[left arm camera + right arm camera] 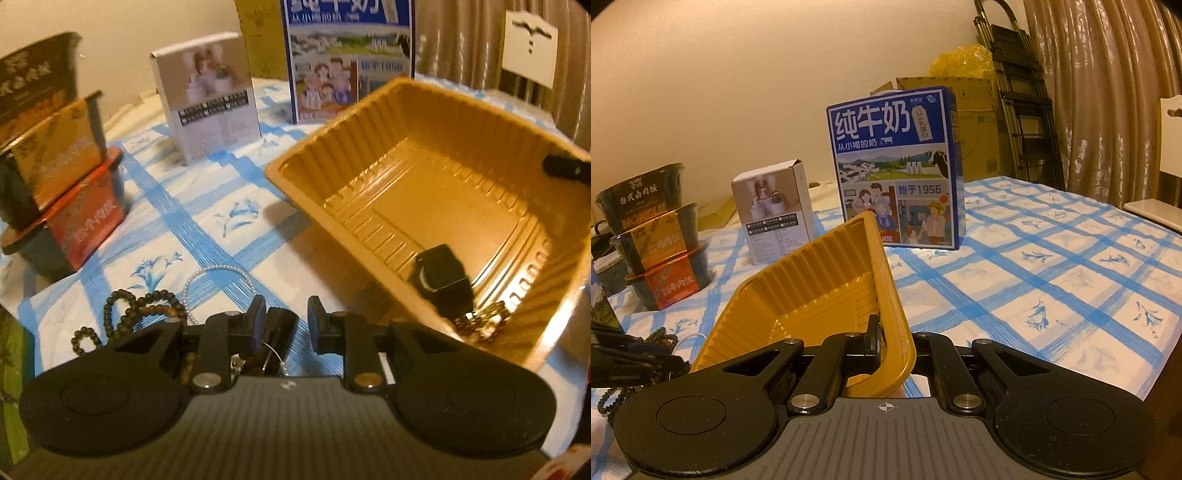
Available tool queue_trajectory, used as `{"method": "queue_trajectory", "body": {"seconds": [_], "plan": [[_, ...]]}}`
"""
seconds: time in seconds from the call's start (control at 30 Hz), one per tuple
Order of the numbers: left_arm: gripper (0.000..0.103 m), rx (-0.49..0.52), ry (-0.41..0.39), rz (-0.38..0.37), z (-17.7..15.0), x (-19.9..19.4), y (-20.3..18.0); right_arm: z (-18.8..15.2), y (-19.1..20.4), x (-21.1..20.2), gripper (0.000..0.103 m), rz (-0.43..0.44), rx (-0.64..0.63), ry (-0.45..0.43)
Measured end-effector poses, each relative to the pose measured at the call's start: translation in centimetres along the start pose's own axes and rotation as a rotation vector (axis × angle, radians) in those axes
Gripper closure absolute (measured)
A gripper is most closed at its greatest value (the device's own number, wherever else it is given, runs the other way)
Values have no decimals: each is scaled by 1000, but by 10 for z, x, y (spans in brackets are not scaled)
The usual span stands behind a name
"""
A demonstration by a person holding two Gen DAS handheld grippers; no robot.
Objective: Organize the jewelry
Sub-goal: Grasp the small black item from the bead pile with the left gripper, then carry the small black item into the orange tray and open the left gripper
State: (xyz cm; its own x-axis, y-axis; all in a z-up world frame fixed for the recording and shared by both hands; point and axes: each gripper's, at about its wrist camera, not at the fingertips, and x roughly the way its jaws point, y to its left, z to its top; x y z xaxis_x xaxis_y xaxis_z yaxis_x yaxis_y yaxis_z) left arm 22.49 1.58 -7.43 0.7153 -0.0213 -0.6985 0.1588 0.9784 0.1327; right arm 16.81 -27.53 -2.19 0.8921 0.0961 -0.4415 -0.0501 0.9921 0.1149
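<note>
On the blue-checked bench (1052, 280), right gripper (886, 339) pinches the rim of the ribbed yellow plastic tray (424, 192), tilting it. Small black box (441, 282) and gold chain (484, 321) sit inside. Left gripper (286, 325) is spread slightly; whether it grips anything is unclear. Dark bead strands (140, 314) and thin pearl bracelet (218, 277) lie just beside it.

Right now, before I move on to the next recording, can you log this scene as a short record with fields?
surface: table with blue checked cloth
tray: yellow plastic tray, tilted, one side lifted
tray contents: small black box and gold chain in its low corner
right gripper: shut on the tray wall
left gripper: jaws partly open over the cloth, nothing clearly gripped
still on cloth: dark bead strands and pearl bracelet, beside the left gripper
background: milk carton, white box, stacked food bowls
</note>
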Motion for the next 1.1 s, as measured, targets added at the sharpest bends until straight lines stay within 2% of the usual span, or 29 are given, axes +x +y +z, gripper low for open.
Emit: {"method": "queue_trajectory", "body": {"seconds": [0.1,0.37,0.5,0.63,0.87,0.97,1.1], "plan": [[81,4,37,-5,-2,11,2,-1,-1,0,97,0,4,2],[79,14,73,2,-6,21,3,-2,-4,2,97,-2,7,7],[80,23,66,0,-5,17,3,-2,-4,2,97,-2,6,6],[83,-11,10,-18,-2,2,8,-2,-4,2,97,-1,5,6],[84,-219,-123,-115,15,-36,34,-1,-4,3,97,-1,5,7],[84,-262,-156,-143,22,-47,38,-1,-4,3,97,0,5,6],[84,-273,-183,-179,29,-61,30,-1,-4,3,97,-1,4,5]]}}
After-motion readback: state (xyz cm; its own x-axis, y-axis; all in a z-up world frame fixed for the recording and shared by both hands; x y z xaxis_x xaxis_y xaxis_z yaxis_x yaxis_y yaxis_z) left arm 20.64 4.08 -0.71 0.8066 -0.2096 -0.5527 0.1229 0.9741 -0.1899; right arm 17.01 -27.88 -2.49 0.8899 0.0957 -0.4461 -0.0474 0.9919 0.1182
